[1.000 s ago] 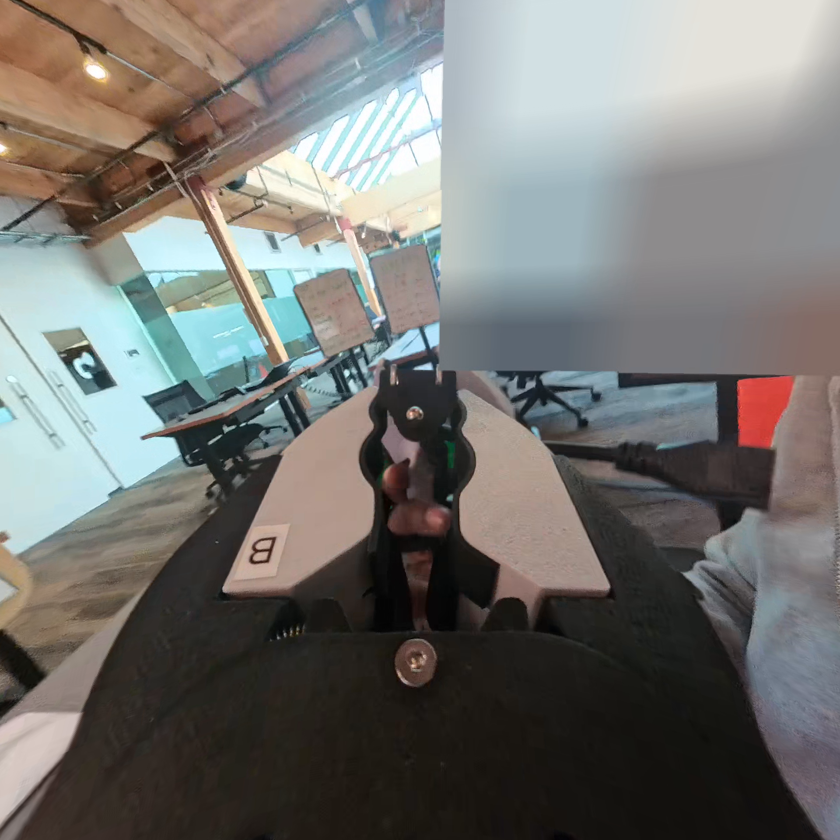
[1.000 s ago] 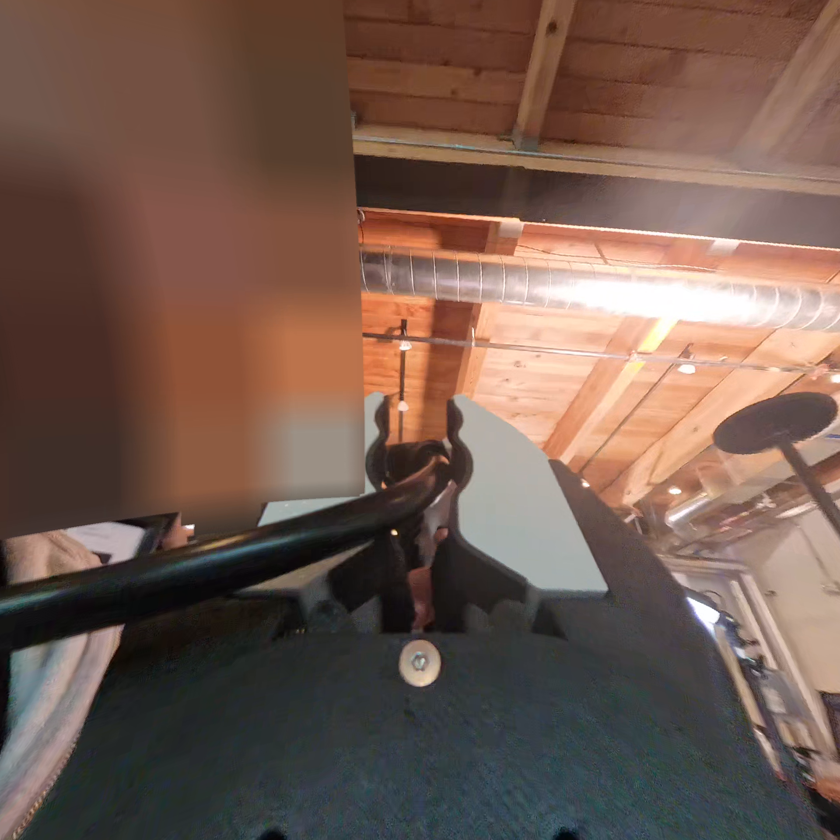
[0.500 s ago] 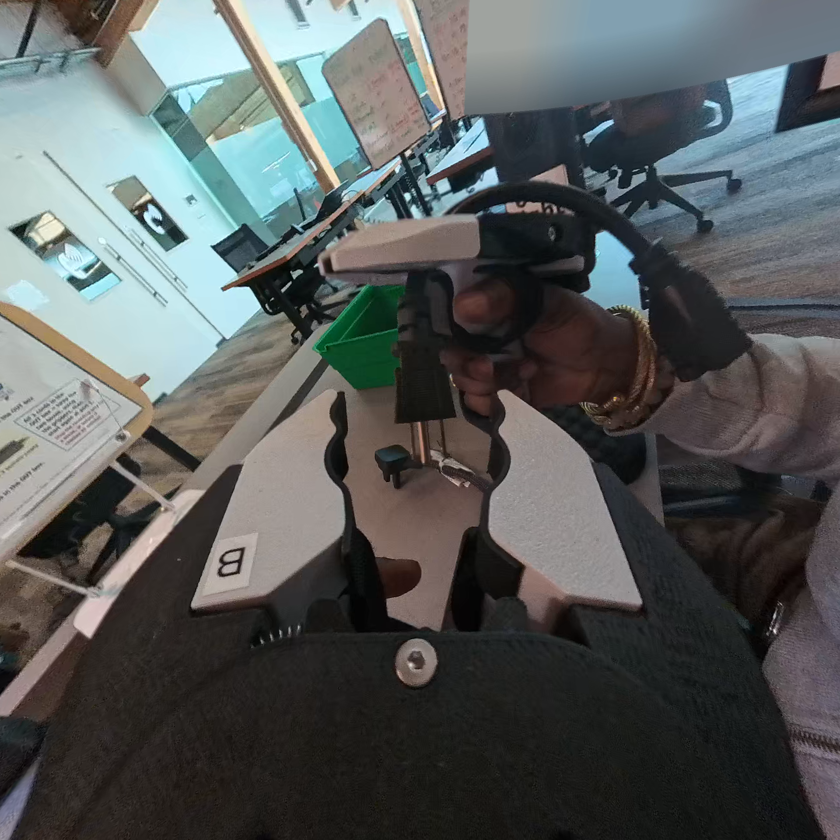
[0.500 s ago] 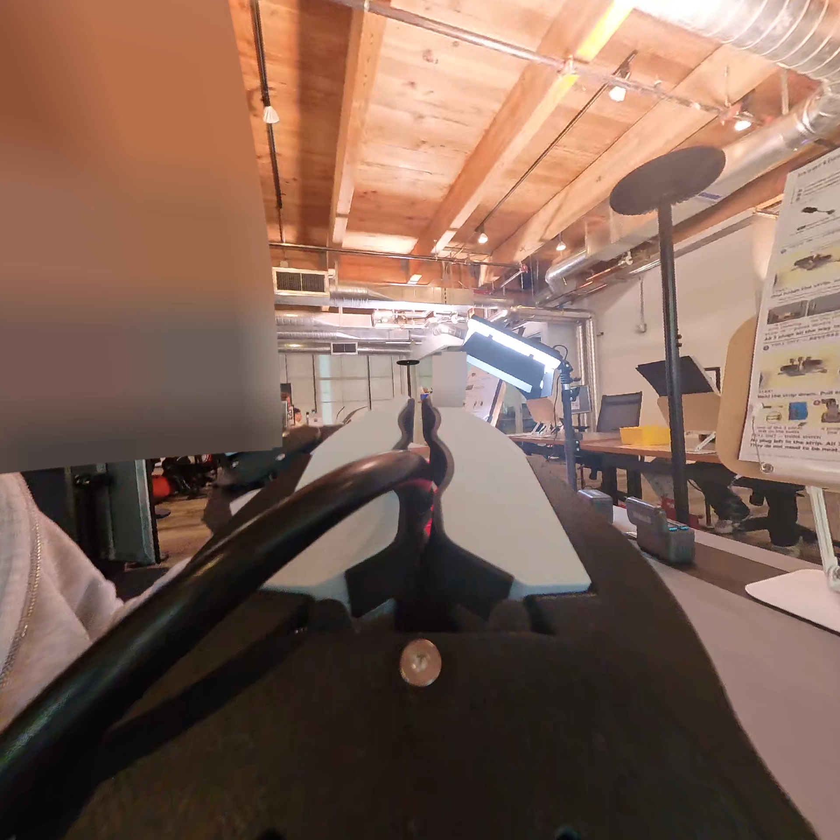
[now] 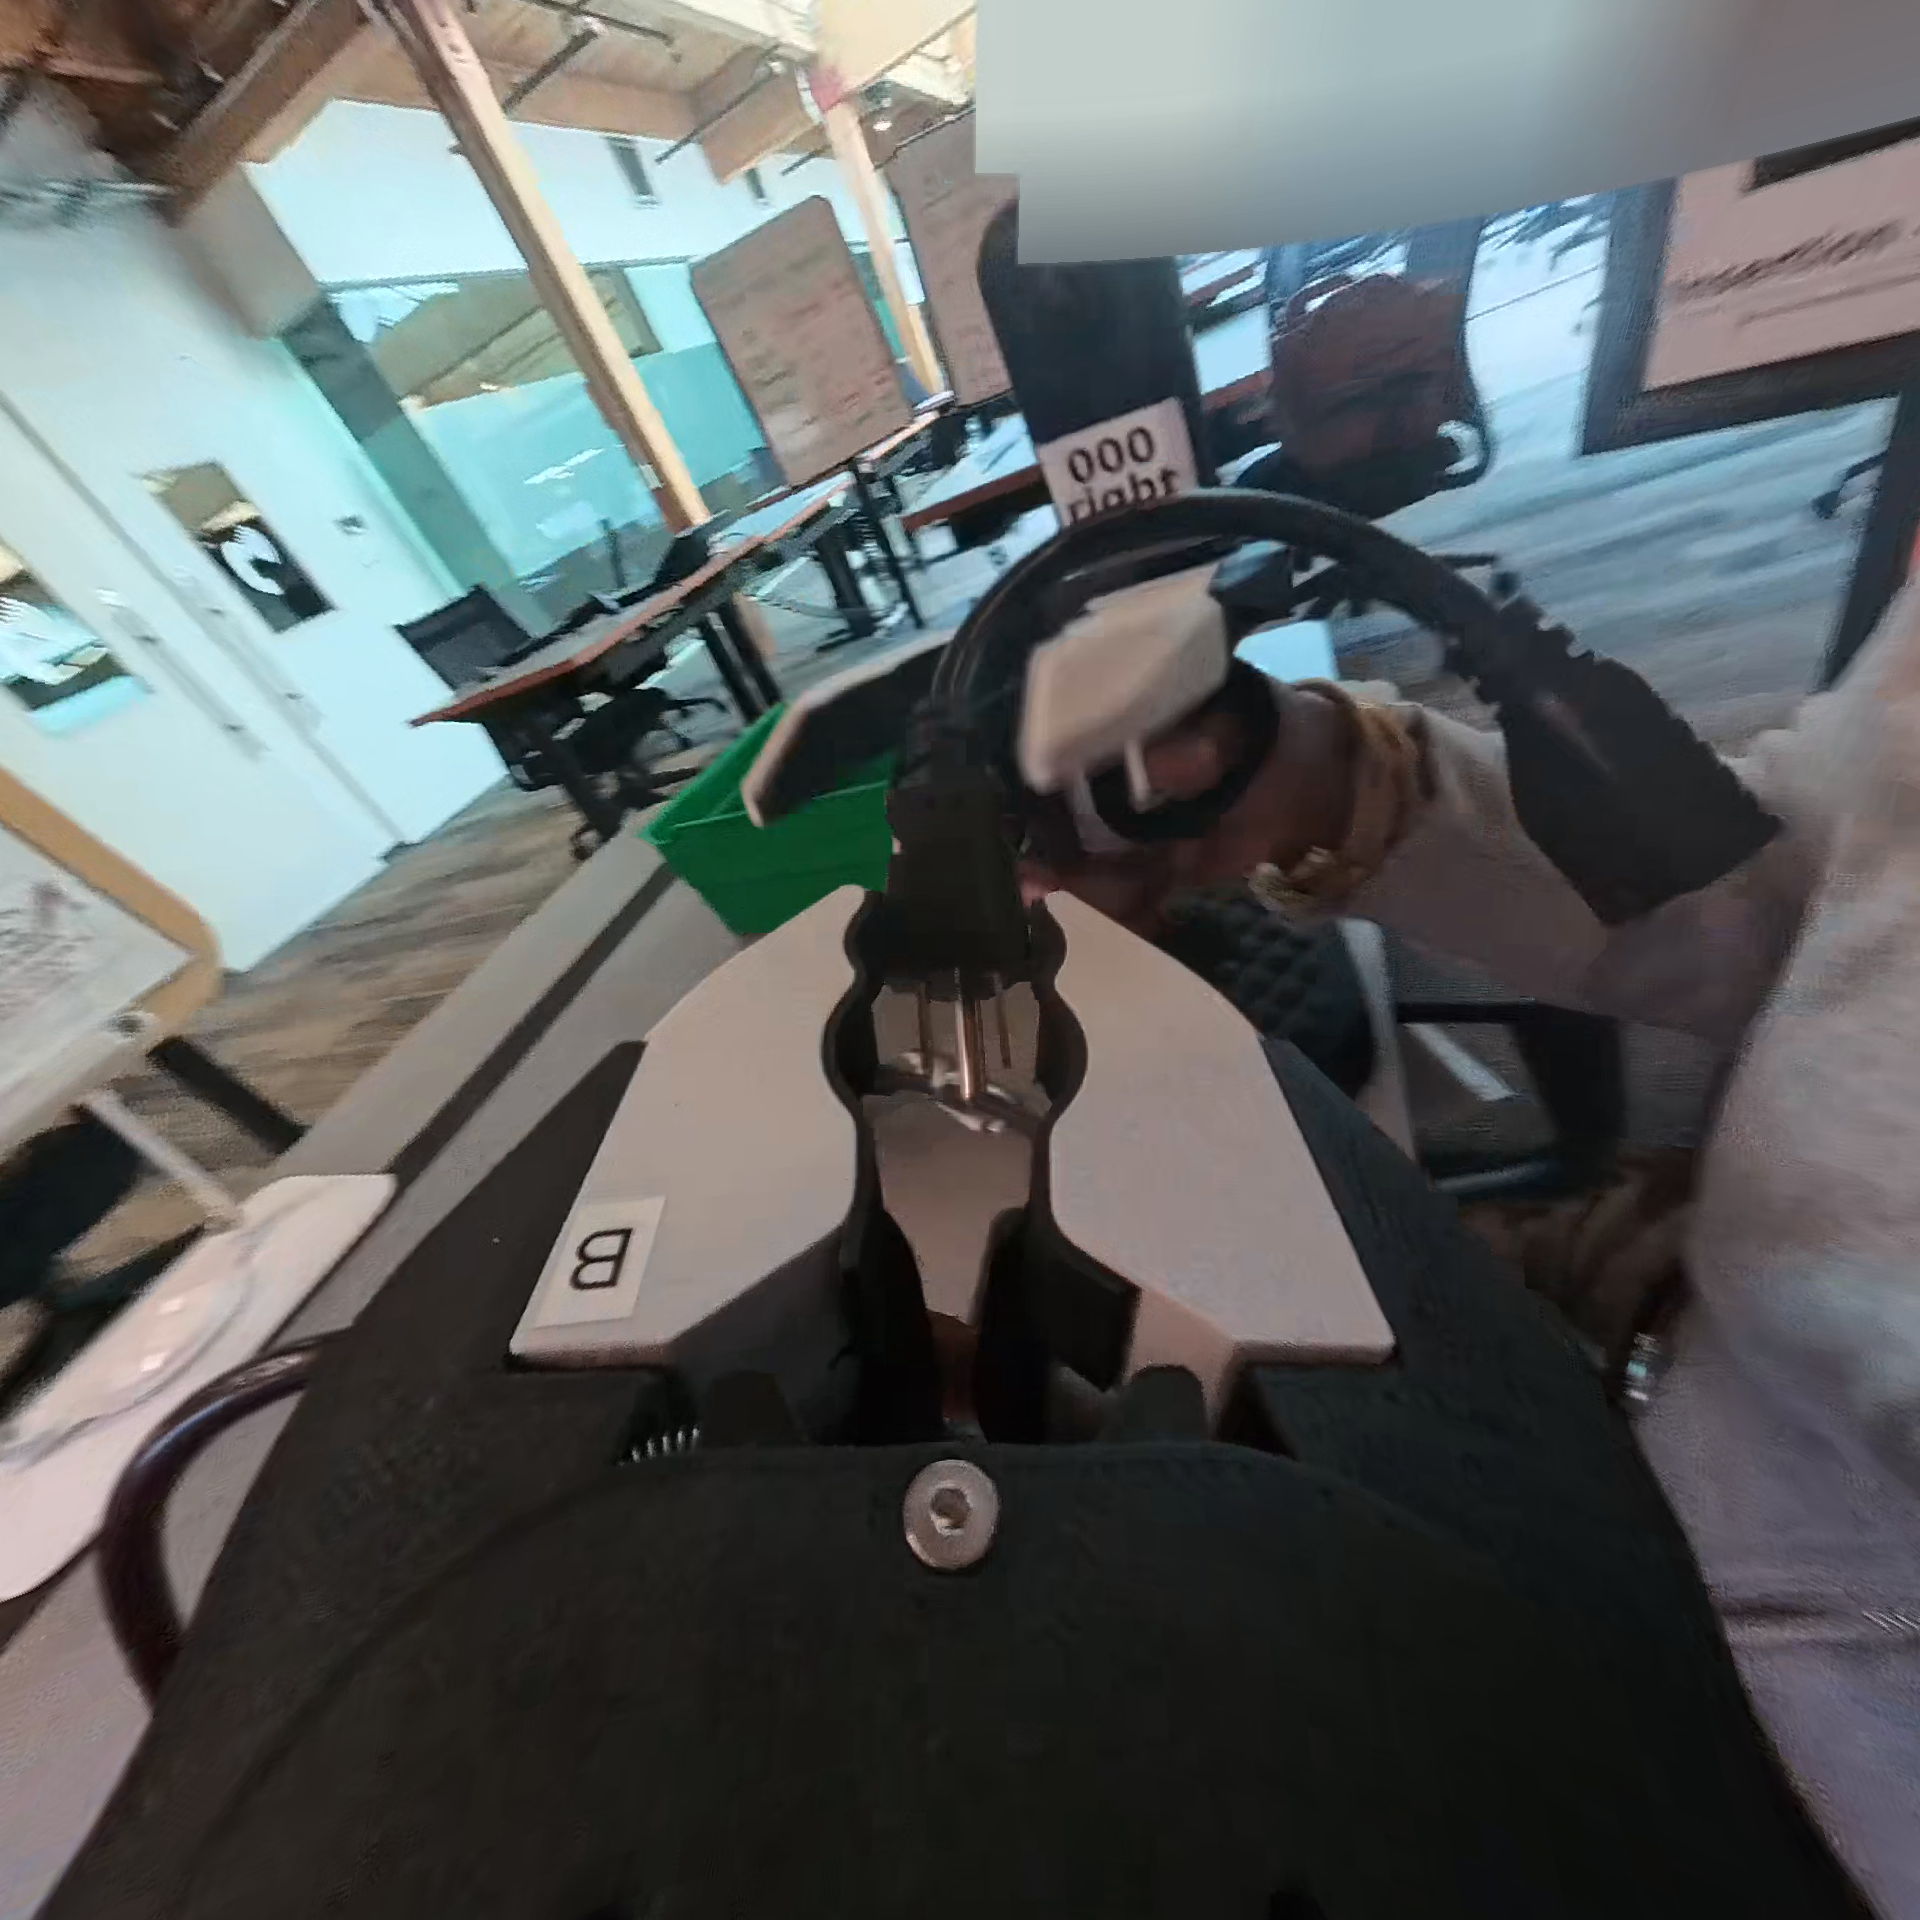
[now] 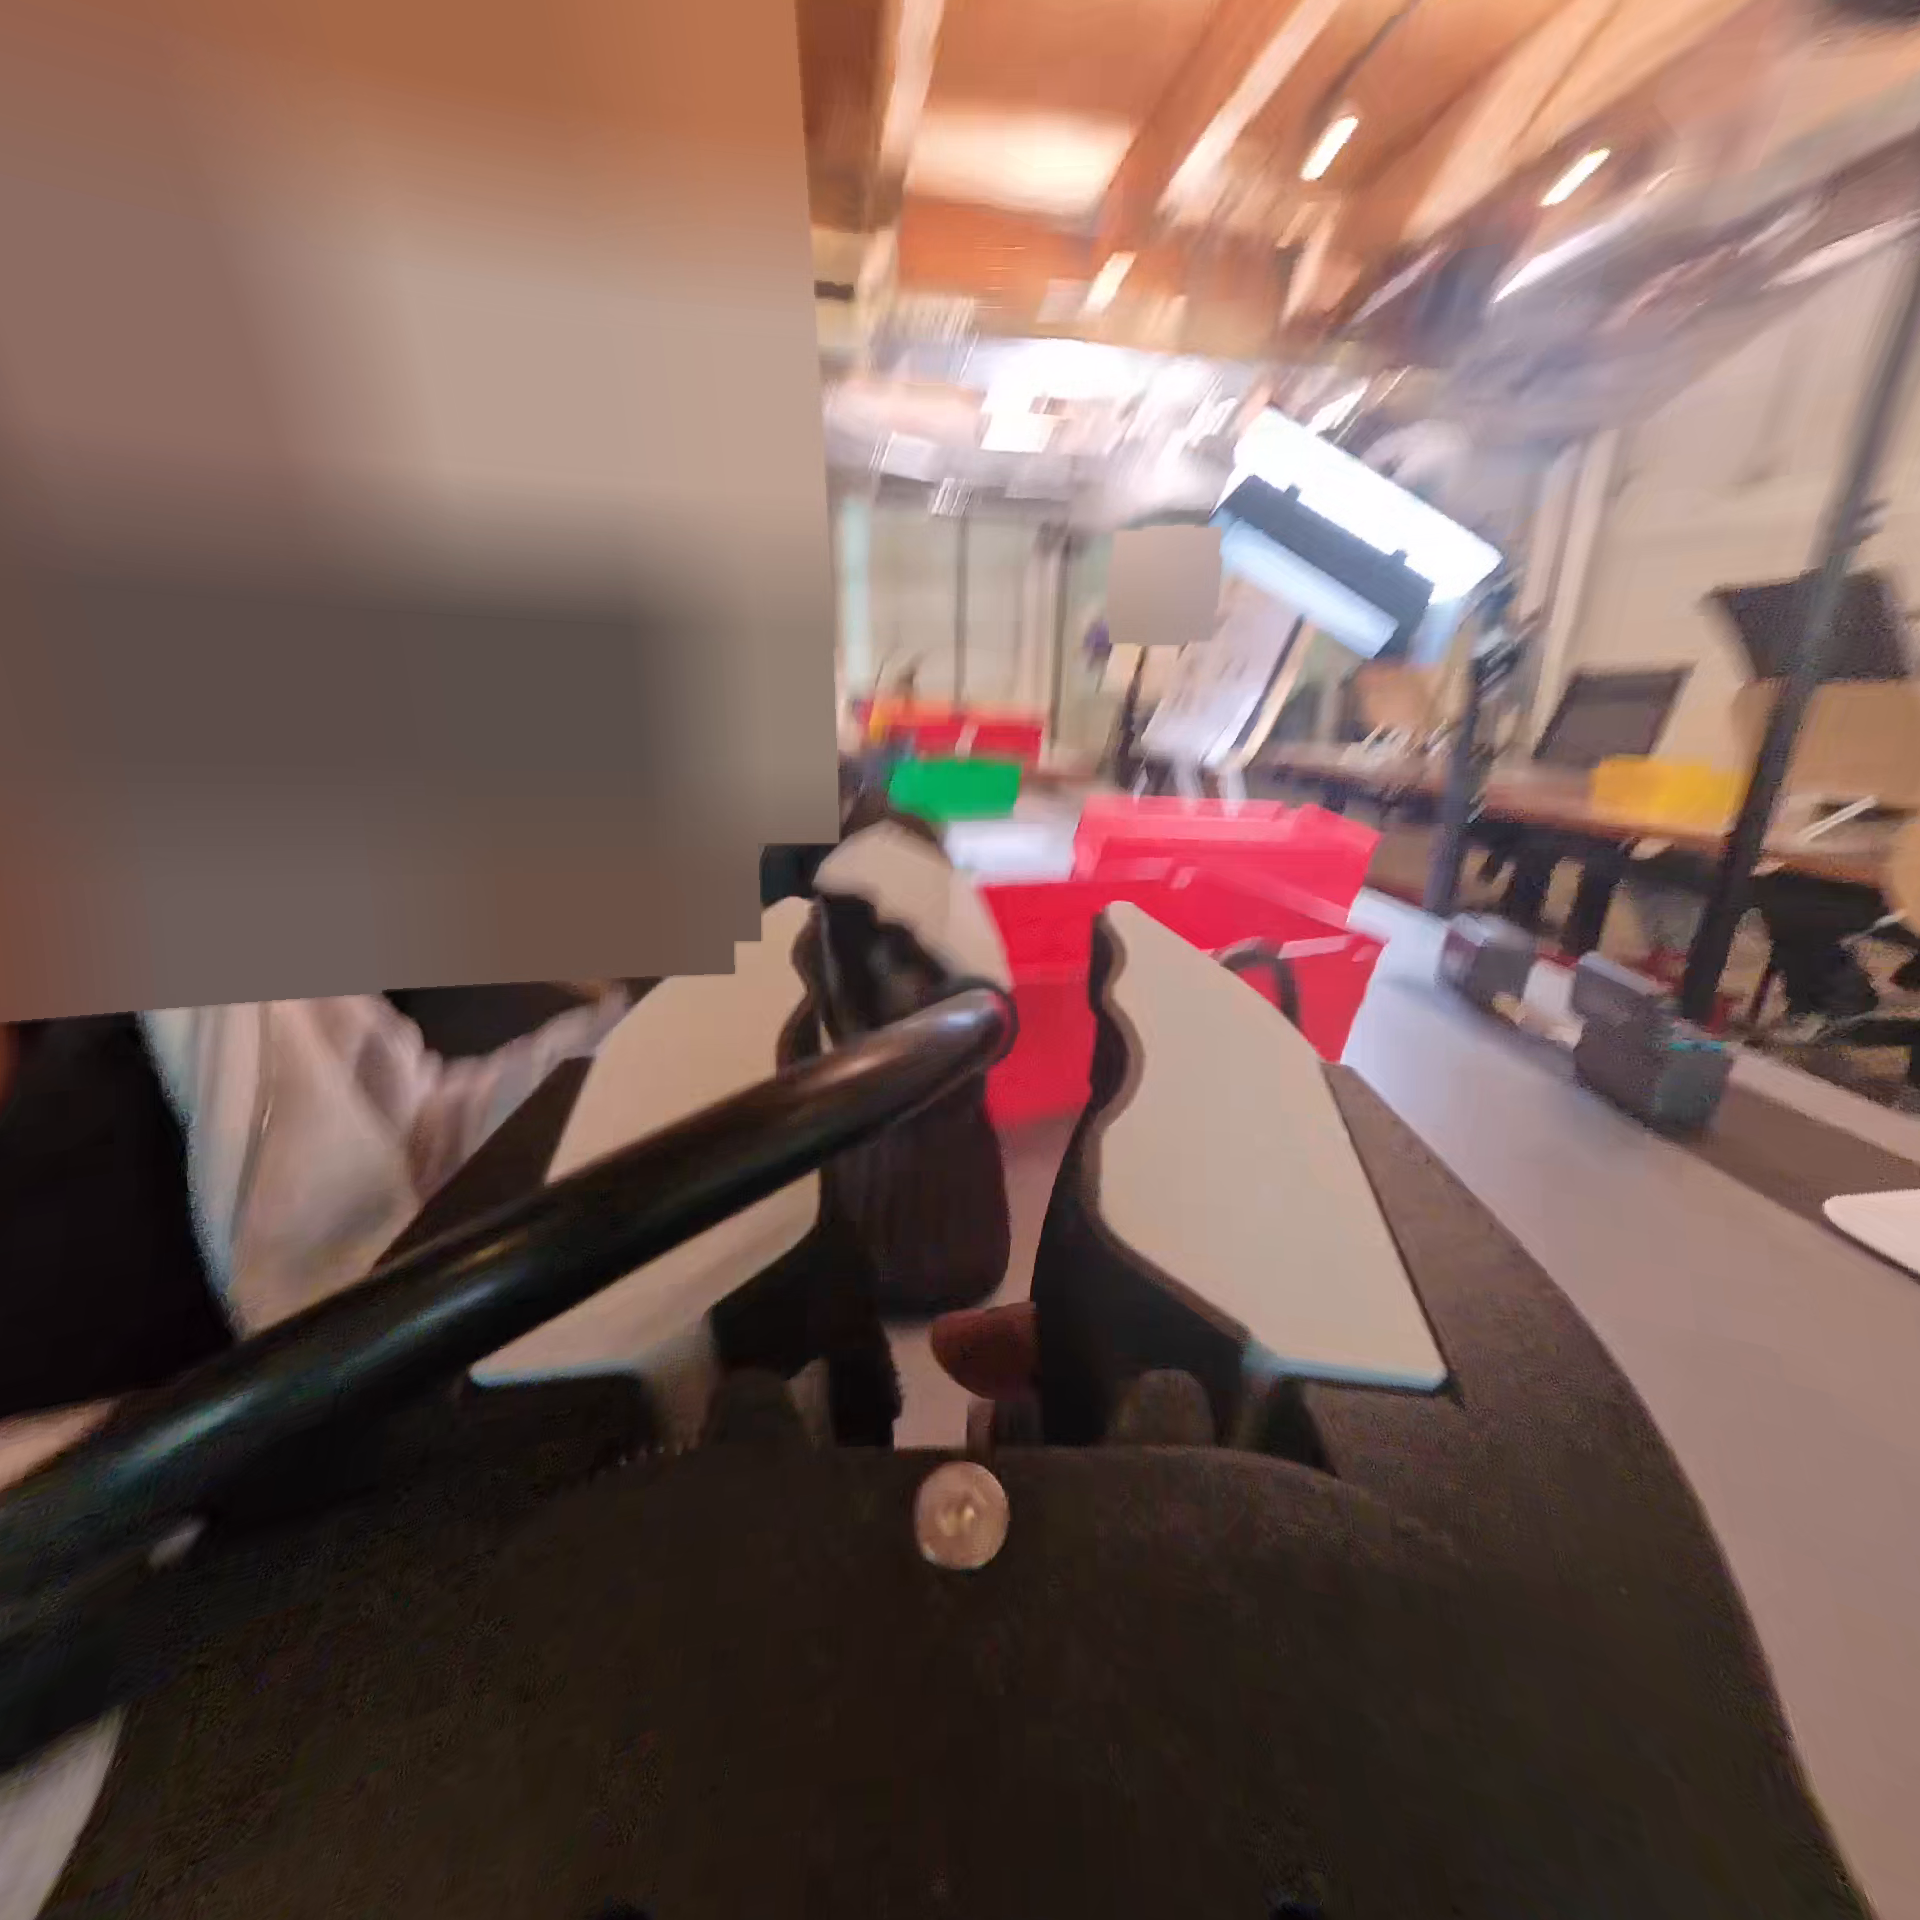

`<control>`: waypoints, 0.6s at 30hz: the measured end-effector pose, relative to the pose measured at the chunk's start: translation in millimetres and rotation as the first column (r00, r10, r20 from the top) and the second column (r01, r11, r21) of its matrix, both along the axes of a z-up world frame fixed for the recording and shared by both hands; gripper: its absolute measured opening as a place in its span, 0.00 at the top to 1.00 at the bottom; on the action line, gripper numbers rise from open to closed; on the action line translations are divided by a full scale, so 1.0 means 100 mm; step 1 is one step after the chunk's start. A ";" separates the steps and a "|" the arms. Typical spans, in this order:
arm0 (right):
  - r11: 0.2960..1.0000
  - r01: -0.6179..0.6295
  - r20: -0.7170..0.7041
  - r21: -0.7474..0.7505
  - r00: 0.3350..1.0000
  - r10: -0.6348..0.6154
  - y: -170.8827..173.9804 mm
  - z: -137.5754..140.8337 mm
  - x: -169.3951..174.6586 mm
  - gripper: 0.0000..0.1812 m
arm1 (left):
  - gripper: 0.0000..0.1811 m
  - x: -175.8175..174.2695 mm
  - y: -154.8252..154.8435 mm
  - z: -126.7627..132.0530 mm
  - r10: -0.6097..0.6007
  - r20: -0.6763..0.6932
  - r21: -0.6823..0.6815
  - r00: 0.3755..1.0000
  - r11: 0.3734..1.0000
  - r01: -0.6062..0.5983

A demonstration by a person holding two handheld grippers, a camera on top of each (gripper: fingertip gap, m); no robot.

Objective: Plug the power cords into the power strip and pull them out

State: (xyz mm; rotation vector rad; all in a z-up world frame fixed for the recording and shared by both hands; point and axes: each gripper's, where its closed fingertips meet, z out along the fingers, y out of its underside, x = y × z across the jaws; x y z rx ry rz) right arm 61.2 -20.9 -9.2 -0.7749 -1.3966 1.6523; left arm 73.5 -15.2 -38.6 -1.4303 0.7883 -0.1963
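In the left wrist view my left gripper (image 5: 956, 923) is shut on a black power plug (image 5: 951, 883). Its metal prongs (image 5: 968, 1039) point back toward the camera between the fingers. The black cord (image 5: 1351, 540) loops up from the plug and over my right gripper (image 5: 987, 727), which is open just beyond it. In the blurred right wrist view my right gripper (image 6: 956, 925) is open. The cord (image 6: 623, 1174) crosses its left finger, and the plug's dark body (image 6: 920, 1195) sits loose between the jaws. The power strip is not in view.
A green bin (image 5: 769, 842) stands on the grey table (image 5: 488, 1091) beyond the grippers. Red bins (image 6: 1226, 873) stand ahead in the right wrist view, with dark boxes (image 6: 1642, 1049) at the right. A white stand base (image 5: 156, 1351) lies at the left. The person's pale sleeve (image 5: 1818, 1143) is at the right. The tips of both grippers are at nearly the same place.
Both grippers tilted down from the ceiling toward the table. The left gripper opened, then closed on the plug that the right gripper held. The right gripper has opened.
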 end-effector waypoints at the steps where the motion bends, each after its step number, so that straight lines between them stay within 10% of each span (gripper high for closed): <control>1: 0.996 -0.025 0.047 0.084 0.999 0.021 -0.05 -0.08 0.02 0.72 | 0.86 0.00 -0.04 -0.01 -0.033 0.019 -0.024 0.999 0.999 0.033; 5: 0.961 -0.040 0.089 0.275 0.996 0.016 -0.09 -0.15 0.09 0.86 | 0.86 -0.01 -0.14 -0.01 -0.112 0.082 -0.075 0.990 0.990 0.118; 18: 0.942 -0.137 0.172 0.307 0.981 0.086 -0.19 -0.36 0.02 0.87 | 0.80 -0.02 -0.21 -0.13 -0.137 0.063 -0.126 0.989 0.981 0.144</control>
